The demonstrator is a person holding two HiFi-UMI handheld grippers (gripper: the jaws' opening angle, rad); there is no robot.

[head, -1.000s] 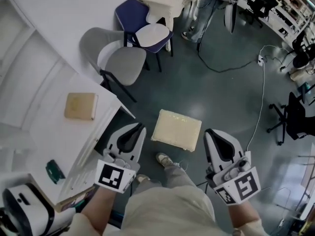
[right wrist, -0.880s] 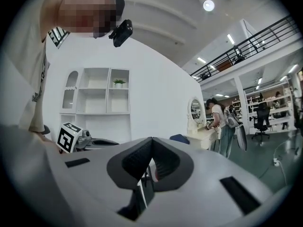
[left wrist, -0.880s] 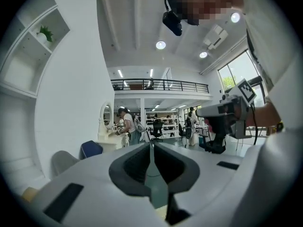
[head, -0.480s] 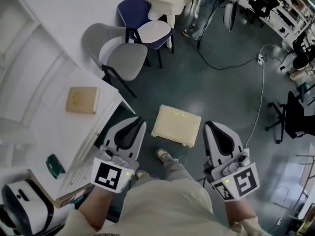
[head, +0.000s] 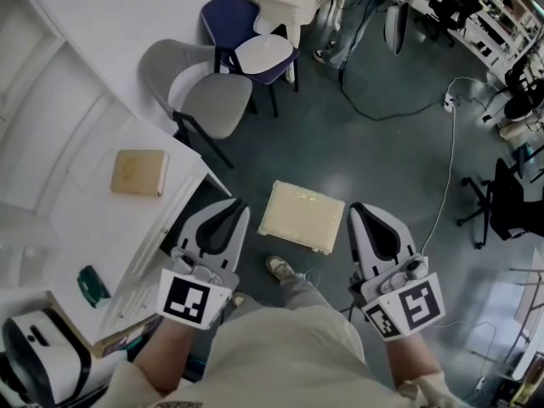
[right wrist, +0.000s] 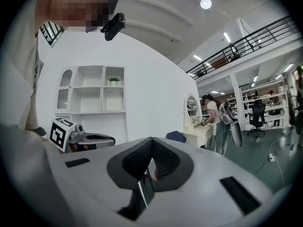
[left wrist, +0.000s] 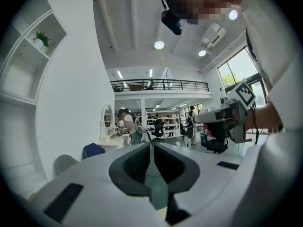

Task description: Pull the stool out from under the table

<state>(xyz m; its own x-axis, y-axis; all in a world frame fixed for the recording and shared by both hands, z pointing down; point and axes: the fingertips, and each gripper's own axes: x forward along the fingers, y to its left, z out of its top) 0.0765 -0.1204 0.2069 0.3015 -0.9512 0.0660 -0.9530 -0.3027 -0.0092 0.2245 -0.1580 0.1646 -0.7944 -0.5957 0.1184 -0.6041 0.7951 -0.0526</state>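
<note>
Head view: stool (head: 303, 217), cream square seat, centre frame on the floor, clear of table (head: 76, 228) at left. Left hand-held gripper (head: 235, 205) and right hand-held gripper (head: 358, 210): jaws closed, empty, flanking it. Any further pulling probably needs jaws opened, seat edge gripped, level drag.

The left gripper (left wrist: 151, 148) shows its jaws together with nothing between them, the right gripper (left wrist: 203, 119) to its right, and a blue chair (left wrist: 93, 150) and grey chair (left wrist: 64, 163) to its left against a white wall (left wrist: 71, 103).

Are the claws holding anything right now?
No, nothing. The left claw and right claw are both shut and empty; the stool stands untouched.
</note>
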